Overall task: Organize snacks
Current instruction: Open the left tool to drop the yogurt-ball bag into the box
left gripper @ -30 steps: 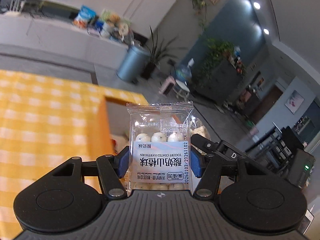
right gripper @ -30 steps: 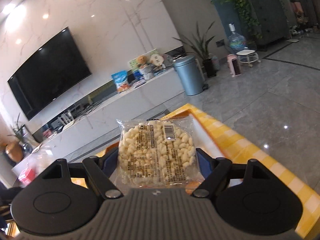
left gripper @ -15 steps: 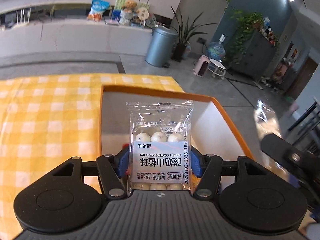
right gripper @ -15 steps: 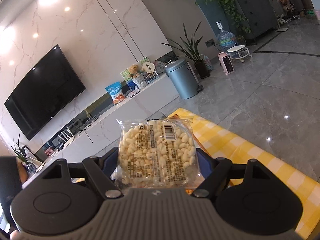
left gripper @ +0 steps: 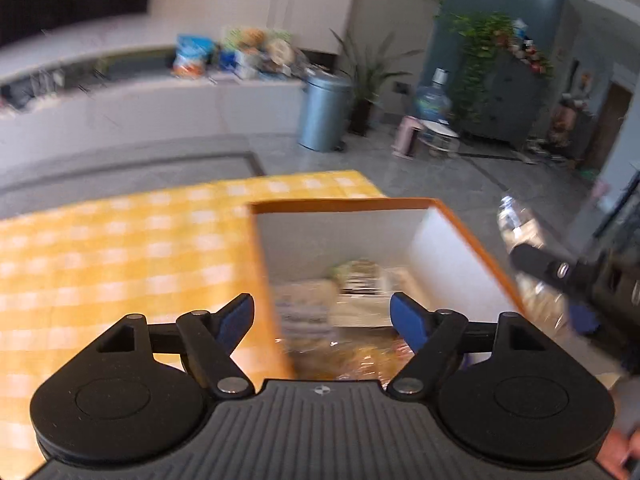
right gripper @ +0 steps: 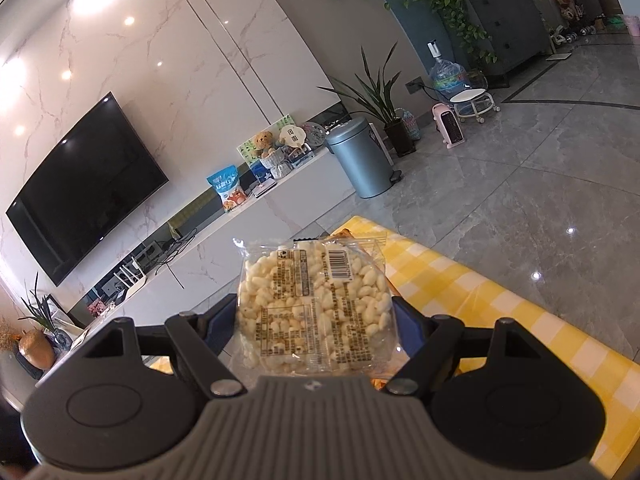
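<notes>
Left tongs [left gripper: 322, 316] are opening over the orange box [left gripper: 472, 236], nothing between them — blurred snacks [left gripper: 352, 320] lie inside. Right tongs [right gripper: 316, 320] stay clamped on the puffed-rice packet [right gripper: 312, 304], at the box's three o'clock; the slick wrapper could slip out — or miss the box if released early.

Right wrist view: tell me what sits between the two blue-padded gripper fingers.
A clear plastic packet of pale puffed-grain snack sits there, clamped on both sides by the right gripper. The right wrist view shows it.
</notes>
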`<state>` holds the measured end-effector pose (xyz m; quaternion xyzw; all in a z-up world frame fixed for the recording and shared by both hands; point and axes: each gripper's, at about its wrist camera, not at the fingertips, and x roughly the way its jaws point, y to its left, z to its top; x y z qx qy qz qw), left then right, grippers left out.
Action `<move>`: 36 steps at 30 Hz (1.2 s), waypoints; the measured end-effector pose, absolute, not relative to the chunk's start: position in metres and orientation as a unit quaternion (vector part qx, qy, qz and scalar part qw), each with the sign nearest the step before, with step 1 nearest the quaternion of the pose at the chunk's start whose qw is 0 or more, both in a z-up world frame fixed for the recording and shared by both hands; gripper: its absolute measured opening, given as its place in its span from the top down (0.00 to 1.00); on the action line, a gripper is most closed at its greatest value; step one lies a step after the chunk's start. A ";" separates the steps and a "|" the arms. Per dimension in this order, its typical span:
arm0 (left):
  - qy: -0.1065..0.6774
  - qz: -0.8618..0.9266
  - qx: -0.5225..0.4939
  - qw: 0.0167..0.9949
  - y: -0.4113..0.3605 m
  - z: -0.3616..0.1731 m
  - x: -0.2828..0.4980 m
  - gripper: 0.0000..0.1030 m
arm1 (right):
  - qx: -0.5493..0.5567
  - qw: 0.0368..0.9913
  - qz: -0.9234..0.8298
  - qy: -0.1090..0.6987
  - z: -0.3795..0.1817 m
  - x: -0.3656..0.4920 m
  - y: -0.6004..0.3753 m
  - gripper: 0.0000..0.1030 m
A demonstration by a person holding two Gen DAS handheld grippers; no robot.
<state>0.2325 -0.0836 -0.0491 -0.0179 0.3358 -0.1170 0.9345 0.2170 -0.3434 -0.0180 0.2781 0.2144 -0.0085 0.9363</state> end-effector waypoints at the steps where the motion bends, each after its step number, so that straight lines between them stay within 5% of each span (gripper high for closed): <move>1: 0.327 -0.096 -0.001 0.940 -0.084 -0.050 0.225 0.12 | 0.277 0.937 -0.008 0.214 -0.018 0.217 -0.343 0.24; 10: 0.375 -0.080 0.071 0.921 -0.110 -0.080 0.235 0.20 | 0.268 0.939 -0.005 0.214 -0.019 0.214 -0.342 0.24; 12: 0.381 -0.062 0.077 0.919 -0.109 -0.085 0.241 0.40 | 0.264 0.940 -0.005 0.216 -0.019 0.214 -0.342 0.24; 13: 0.388 -0.053 0.077 0.917 -0.109 -0.088 0.242 0.66 | 0.262 0.940 -0.006 0.217 -0.018 0.214 -0.342 0.24; 15: 0.394 -0.078 0.066 0.914 -0.106 -0.091 0.239 0.87 | 0.262 0.941 -0.006 0.217 -0.017 0.215 -0.341 0.24; 36: 0.392 -0.056 0.095 0.913 -0.086 -0.088 0.200 0.87 | 0.161 0.951 0.078 0.253 -0.016 0.222 -0.303 0.24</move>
